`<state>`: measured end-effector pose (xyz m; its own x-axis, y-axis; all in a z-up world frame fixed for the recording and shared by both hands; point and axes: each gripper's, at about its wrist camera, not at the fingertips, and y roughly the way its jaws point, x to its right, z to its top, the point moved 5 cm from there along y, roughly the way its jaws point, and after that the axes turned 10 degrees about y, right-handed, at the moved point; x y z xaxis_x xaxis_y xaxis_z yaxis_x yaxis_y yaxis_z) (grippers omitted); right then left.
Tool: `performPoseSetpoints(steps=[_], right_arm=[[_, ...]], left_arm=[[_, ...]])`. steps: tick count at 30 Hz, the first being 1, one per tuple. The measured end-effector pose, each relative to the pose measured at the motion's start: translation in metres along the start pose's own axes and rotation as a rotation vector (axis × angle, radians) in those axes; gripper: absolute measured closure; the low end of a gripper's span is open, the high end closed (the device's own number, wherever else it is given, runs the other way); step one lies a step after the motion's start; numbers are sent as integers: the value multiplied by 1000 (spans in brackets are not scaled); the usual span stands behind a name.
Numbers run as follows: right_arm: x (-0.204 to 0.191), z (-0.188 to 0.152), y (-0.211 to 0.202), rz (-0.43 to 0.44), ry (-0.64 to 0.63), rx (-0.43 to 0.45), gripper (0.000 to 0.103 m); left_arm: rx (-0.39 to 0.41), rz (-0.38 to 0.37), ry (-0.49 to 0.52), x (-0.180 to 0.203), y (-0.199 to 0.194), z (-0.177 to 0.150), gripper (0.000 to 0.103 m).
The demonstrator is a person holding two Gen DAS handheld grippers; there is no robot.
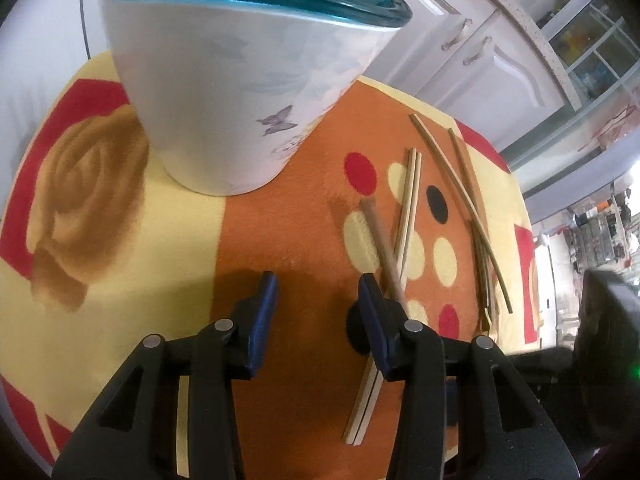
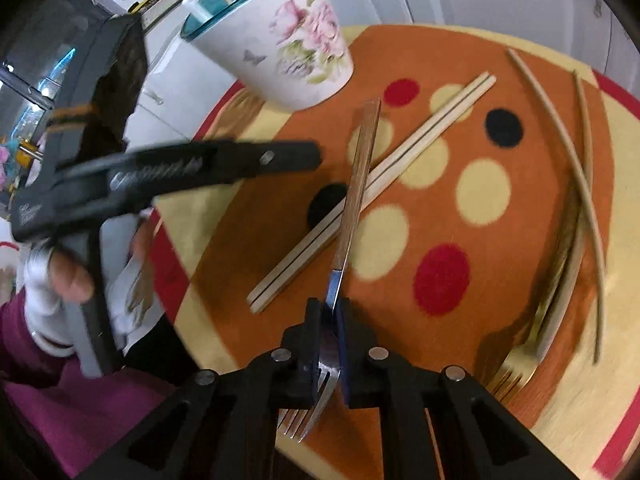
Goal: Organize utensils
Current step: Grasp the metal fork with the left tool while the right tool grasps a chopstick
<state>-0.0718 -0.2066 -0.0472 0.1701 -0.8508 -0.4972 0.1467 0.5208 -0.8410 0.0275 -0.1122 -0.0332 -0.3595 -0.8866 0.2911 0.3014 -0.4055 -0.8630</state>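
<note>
A white flowered utensil cup [image 1: 224, 92] with a teal rim stands on the patterned cloth; it also shows in the right wrist view [image 2: 288, 44], with sticks inside. My right gripper [image 2: 330, 312] is shut on a steel fork [image 2: 358, 184], handle pointing forward above the cloth, tines toward the camera. That fork handle shows in the left wrist view [image 1: 382, 248]. My left gripper [image 1: 318, 292] is open and empty, low over the cloth before the cup. A joined pair of pale chopsticks [image 2: 360, 192] lies under the fork. Darker chopsticks [image 2: 560, 152] and a gold fork [image 2: 552, 300] lie at right.
The round table has an orange, yellow and red cloth [image 1: 280, 240] with dots. White kitchen cabinets [image 1: 472, 40] stand behind it. The person's hand [image 2: 68, 276] and the left gripper's body [image 2: 172, 172] fill the left of the right wrist view.
</note>
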Motion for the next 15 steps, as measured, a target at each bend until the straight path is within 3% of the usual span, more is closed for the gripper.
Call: performPoseSetpoints(steps=[2, 3, 4, 9, 15], right_arm=[[6, 1, -7, 5, 22, 17, 90], [11, 3, -12, -7, 32, 36, 78], [19, 8, -22, -22, 52, 68, 73], [46, 37, -55, -70, 108, 189, 73], [78, 102, -73, -173, 148, 306, 73]], left_arm=[[-3, -14, 1, 3, 1, 2, 62], [-3, -23, 6, 6, 1, 3, 62], [-1, -28, 13, 9, -1, 4, 62], [5, -37, 31, 19, 2, 13, 62], [15, -16, 3, 22, 18, 24, 62]])
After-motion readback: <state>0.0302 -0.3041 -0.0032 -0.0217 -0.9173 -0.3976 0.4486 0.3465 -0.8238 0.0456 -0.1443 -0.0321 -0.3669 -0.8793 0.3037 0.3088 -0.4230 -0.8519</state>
